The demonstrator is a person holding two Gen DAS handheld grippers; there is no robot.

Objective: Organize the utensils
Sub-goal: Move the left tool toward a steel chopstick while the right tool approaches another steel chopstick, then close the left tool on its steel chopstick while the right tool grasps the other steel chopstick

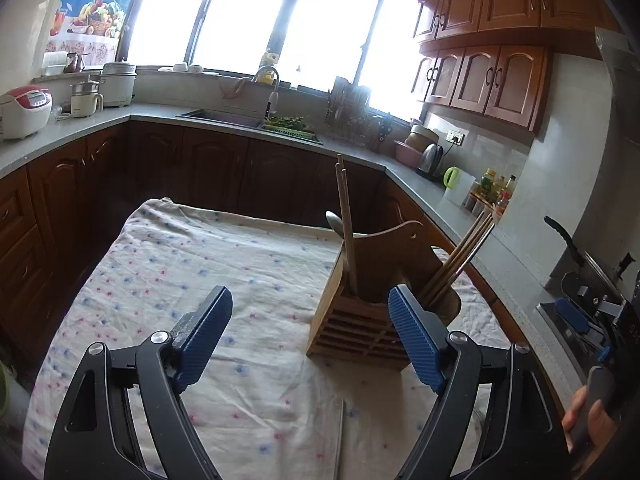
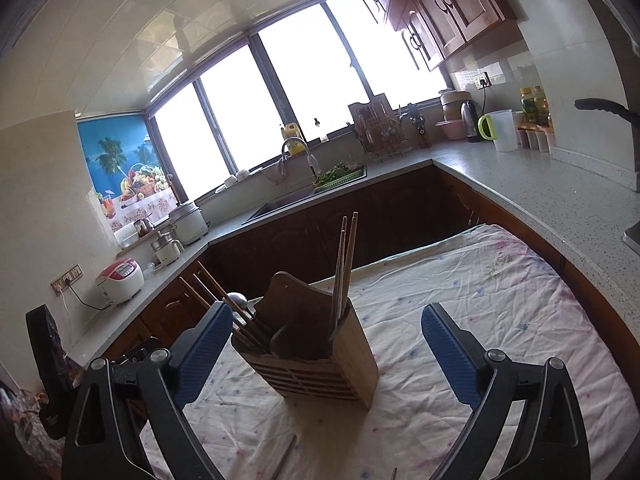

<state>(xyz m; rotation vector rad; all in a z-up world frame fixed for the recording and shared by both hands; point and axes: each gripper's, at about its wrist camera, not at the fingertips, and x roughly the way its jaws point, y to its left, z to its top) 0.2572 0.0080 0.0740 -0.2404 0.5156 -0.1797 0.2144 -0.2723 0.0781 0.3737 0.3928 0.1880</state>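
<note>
A wooden utensil holder (image 1: 352,332) (image 2: 320,376) stands upright on the floral tablecloth (image 1: 200,248) (image 2: 480,280). Wooden chopsticks (image 1: 346,220) (image 2: 344,264) stick up from one compartment. More chopsticks (image 1: 460,260) (image 2: 216,292) lean out of another, and a metal spoon (image 1: 336,220) (image 2: 238,300) rests in the holder. One loose chopstick (image 1: 341,440) (image 2: 286,458) lies on the cloth in front of the holder. My left gripper (image 1: 310,296) is open and empty, just short of the holder. My right gripper (image 2: 328,310) is open and empty too, facing the holder from the other side.
Dark wooden cabinets and a grey counter (image 1: 80,132) wrap around the table. On the counter are a sink (image 1: 224,118), rice cookers (image 1: 24,110), a kettle (image 1: 432,158) and bottles (image 1: 492,184). A hand (image 1: 588,412) shows at the right edge.
</note>
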